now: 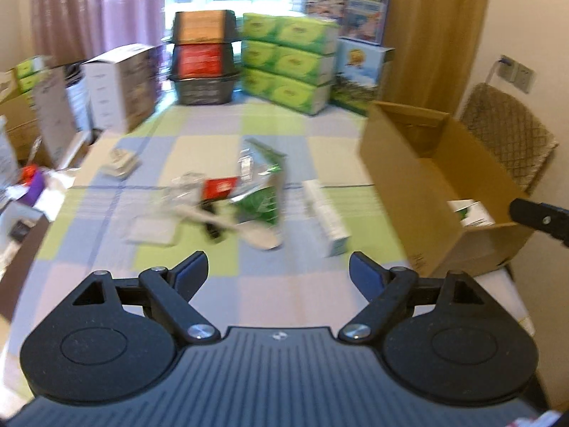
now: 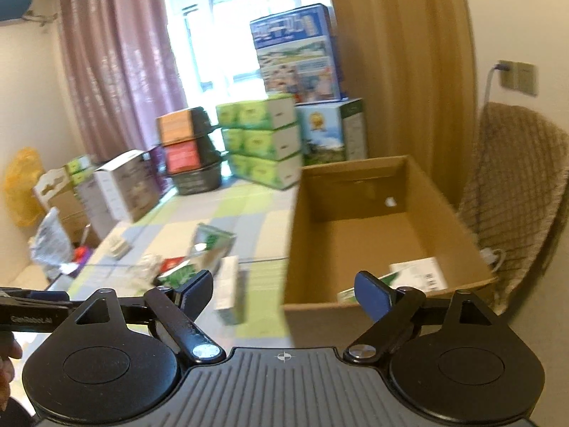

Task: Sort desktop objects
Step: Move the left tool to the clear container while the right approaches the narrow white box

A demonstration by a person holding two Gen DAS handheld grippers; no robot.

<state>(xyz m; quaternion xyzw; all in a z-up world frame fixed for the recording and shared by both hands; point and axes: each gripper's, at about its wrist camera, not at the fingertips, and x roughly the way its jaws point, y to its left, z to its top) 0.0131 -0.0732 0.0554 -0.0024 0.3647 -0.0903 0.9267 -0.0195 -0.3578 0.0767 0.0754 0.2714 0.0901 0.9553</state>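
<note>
Hovering above the checked tablecloth [image 1: 220, 295], the left gripper [image 1: 278, 271] held its fingers spread wide and empty; blurred clutter, including a green packet [image 1: 261, 203] and a white carton [image 1: 325, 215], lay ahead, left of the cardboard box [image 1: 402, 174]. From the right wrist, the right gripper [image 2: 283, 290] also gaped empty over the box's near wall, a flat white-and-green package [image 2: 416, 274] lying inside.

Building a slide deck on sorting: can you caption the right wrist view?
Open right gripper above an open brown cardboard box holding a white-and-green packet, beside a checked tablecloth.
</note>
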